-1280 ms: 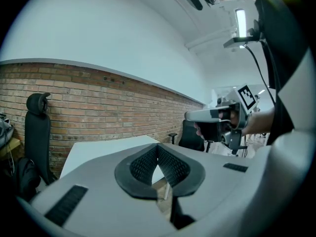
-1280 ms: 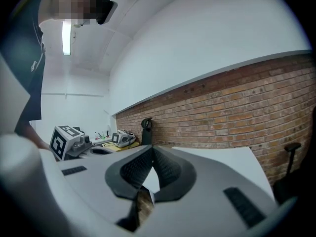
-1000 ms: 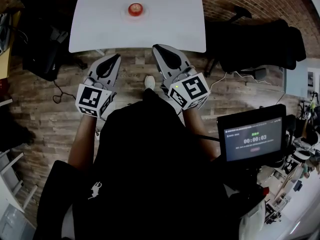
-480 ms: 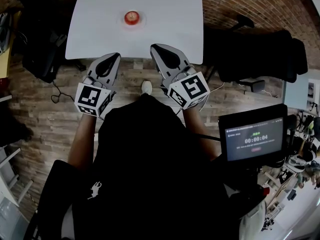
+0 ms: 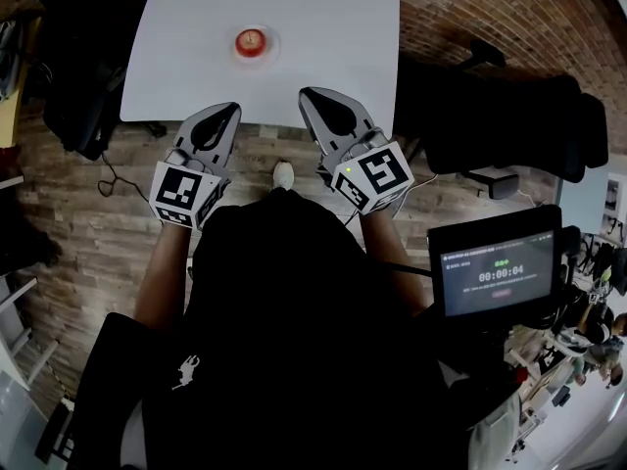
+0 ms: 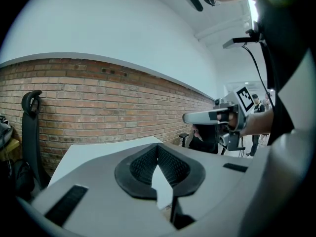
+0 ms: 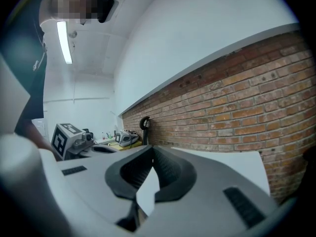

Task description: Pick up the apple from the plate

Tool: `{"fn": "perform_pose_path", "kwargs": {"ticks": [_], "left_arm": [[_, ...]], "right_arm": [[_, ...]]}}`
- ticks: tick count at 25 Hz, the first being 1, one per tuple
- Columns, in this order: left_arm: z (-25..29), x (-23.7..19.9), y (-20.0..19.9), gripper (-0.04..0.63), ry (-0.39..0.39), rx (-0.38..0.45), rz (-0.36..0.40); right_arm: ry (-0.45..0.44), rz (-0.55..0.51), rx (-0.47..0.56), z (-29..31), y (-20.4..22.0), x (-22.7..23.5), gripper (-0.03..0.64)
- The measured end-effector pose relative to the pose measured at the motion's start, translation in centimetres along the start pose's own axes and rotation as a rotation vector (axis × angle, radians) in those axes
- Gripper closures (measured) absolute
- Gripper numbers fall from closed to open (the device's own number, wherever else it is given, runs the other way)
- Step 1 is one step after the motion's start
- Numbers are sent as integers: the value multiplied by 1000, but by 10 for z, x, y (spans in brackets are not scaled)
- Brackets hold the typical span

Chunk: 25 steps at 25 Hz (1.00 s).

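Note:
A red apple [image 5: 251, 42] sits on a small white plate [image 5: 268, 44] toward the far left of a white table [image 5: 323, 37]. Neither gripper view shows the apple. My left gripper [image 5: 227, 111] and right gripper [image 5: 312, 96] are held side by side over the floor, just short of the table's near edge, both pointing at the table. Each is shut with nothing between its jaws. The left gripper view shows its shut tips [image 6: 158, 147] over the tabletop [image 6: 94, 152], with the right gripper [image 6: 217, 116] alongside. The right gripper's tips [image 7: 152, 149] also meet, with the left gripper [image 7: 74, 139] beside it.
Black office chairs [image 5: 500, 106] stand right of the table, and dark bags and a chair [image 5: 73, 106] stand left of it. A brick wall [image 6: 98, 107] runs behind the table. A timer screen [image 5: 495, 272] sits at my lower right. The floor is wood planks [image 5: 88, 204].
The person has stepped toward the table with both grippers. The table edge now lies just ahead of the tips, and the apple sits lower and further left in the head view.

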<state>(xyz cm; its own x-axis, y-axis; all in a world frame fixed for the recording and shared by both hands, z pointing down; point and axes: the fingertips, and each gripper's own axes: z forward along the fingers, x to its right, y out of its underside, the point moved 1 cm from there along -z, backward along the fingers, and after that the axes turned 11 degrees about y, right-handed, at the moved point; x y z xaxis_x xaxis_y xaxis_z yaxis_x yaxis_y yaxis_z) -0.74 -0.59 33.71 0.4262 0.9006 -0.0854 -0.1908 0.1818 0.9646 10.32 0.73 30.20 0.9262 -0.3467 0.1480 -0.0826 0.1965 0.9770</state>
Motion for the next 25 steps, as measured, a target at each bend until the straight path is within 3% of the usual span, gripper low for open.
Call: {"fn": "perform_pose_path", "kwargs": {"ticks": [16, 25], "left_arm": [[8, 3, -1, 589, -47, -19, 18], [37, -8, 3, 589, -79, -49, 10]], "right_arm": [[-37, -26, -8, 5, 4, 13, 612], [-53, 1, -40, 23, 14, 42, 614]]}}
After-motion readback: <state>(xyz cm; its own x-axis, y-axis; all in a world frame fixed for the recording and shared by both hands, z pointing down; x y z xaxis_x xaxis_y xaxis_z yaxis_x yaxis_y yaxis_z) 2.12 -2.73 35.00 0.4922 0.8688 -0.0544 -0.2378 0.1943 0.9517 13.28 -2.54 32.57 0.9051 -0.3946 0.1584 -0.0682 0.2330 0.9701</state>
